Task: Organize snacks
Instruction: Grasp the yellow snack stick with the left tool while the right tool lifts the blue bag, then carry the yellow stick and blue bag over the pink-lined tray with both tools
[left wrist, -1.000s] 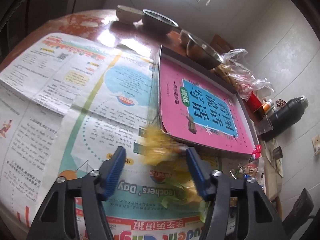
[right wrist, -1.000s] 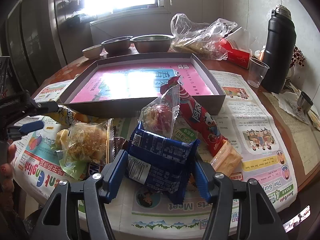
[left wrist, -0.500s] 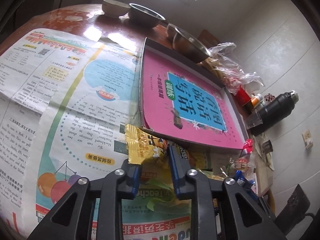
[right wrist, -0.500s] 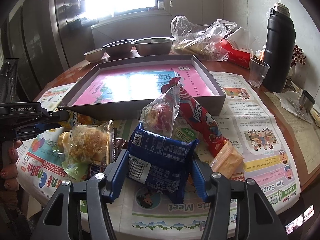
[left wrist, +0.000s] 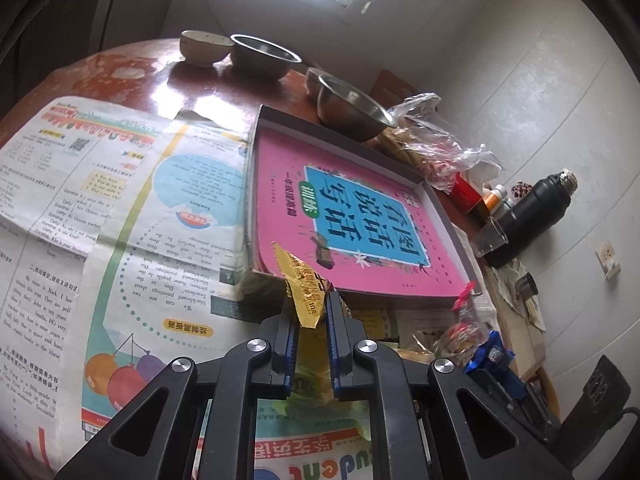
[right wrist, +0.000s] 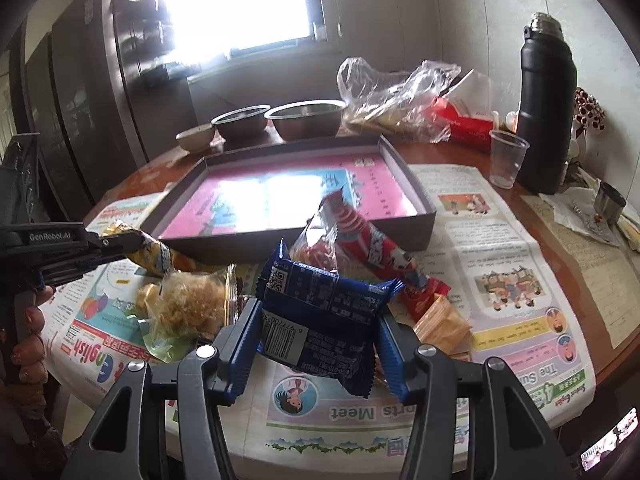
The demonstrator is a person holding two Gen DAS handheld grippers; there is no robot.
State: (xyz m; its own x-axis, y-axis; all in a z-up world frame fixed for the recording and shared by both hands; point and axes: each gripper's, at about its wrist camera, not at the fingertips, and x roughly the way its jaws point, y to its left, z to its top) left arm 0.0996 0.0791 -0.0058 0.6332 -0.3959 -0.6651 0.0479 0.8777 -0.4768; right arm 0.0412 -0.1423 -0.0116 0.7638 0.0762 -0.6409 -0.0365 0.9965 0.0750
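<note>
Left gripper (left wrist: 310,316) clamped on yellow snack packet (left wrist: 305,292); right gripper (right wrist: 314,332) around blue packet (right wrist: 320,312).

snacks heaped on newspaper before the tray

the tray (right wrist: 224,246) sits mid-table (right wrist: 456,154) on the newspaper (right wrist: 500,240), a book (left wrist: 360,216) lying flat in it. just before its near wall lies the snack pile (right wrist: 320,272); a wafer pack (right wrist: 440,320) lies at the pile's right edge. behind the tray stand three bowls (right wrist: 308,118) in a row, a plastic bag (right wrist: 396,96) to their right. a cup (right wrist: 507,158) and a flask (right wrist: 548,108) stand right of the tray.
</note>
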